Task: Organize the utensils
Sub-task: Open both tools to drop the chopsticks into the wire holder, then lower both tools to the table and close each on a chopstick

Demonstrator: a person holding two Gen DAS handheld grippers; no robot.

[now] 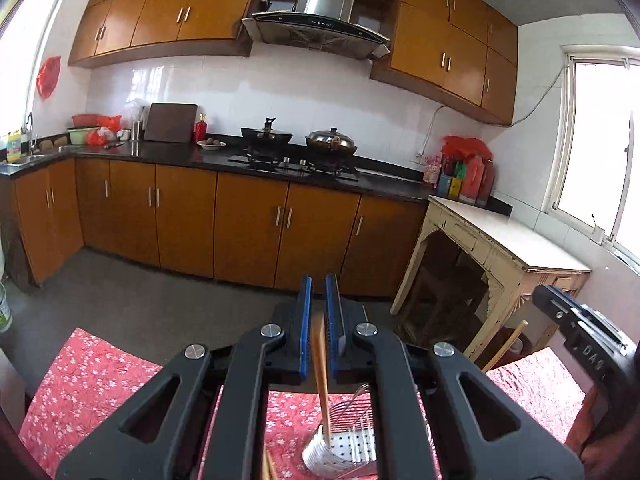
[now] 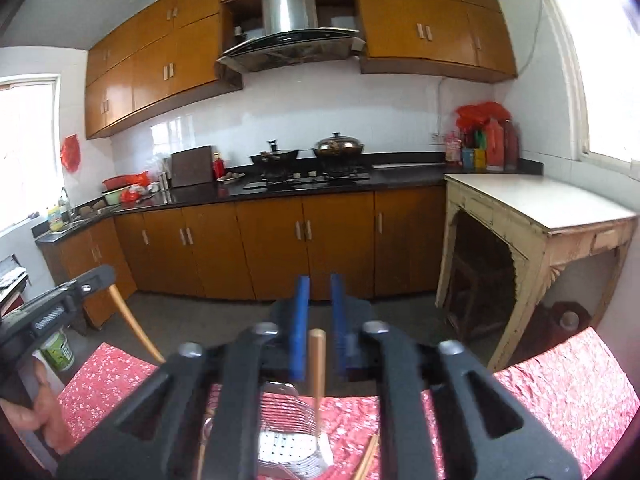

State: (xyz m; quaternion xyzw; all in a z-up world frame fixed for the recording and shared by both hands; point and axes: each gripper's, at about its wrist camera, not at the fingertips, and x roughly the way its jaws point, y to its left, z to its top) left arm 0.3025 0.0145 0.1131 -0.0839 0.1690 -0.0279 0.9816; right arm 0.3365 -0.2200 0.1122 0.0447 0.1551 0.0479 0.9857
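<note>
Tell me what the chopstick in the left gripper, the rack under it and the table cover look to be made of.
Chopstick: likely wood or bamboo, tan with a matte grain. Rack: metal, probably stainless steel; shiny wires and a perforated plate show. Table cover: fabric by its wrinkles, red with a small white floral print.

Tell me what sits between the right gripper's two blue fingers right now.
A wooden chopstick stands in the gap of the right gripper, untouched by either finger, its lower end down in the metal utensil rack. The right wrist view shows this.
</note>
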